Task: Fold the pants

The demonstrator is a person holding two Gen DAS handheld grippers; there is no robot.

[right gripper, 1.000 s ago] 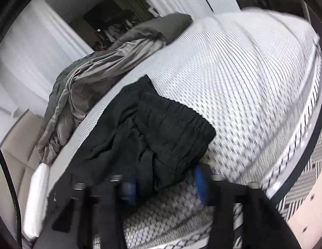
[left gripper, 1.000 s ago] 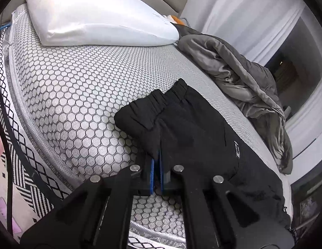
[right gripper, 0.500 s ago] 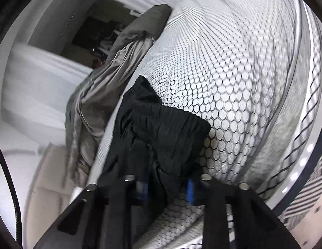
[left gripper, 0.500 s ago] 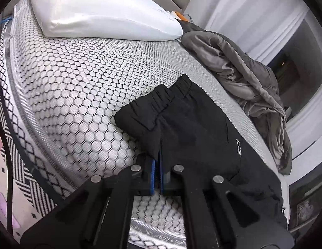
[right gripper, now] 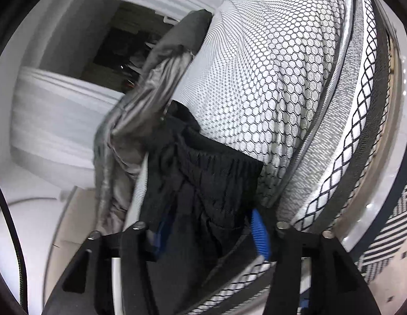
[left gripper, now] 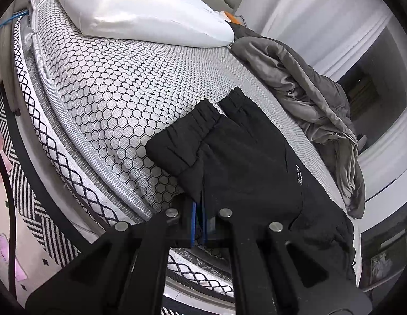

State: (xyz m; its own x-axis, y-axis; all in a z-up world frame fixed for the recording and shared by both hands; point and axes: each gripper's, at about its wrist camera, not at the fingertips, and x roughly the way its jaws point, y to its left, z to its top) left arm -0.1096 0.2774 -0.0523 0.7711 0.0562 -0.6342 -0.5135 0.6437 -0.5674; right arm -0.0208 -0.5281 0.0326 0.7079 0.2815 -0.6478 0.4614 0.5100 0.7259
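Black pants (left gripper: 245, 162) lie on the hexagon-patterned mattress (left gripper: 119, 89), with the cuffed leg ends towards the pillow. My left gripper (left gripper: 199, 216) is shut on the near edge of the pants fabric. In the right wrist view the pants' gathered waistband end (right gripper: 203, 173) lies between the fingers of my right gripper (right gripper: 211, 233). Its jaws stand wide apart with the blue pads on either side of the cloth, not pinching it.
A white pillow (left gripper: 140, 8) lies at the head of the bed. A grey blanket (left gripper: 313, 94) is bunched along the far side, also in the right wrist view (right gripper: 140, 120). The mattress edge (left gripper: 80, 141) and a black-and-white rug (left gripper: 32, 210) lie below.
My right gripper has moved in over the waistband end, so the cloth now sits between its open fingers. My left gripper keeps its hold and has shifted slightly.
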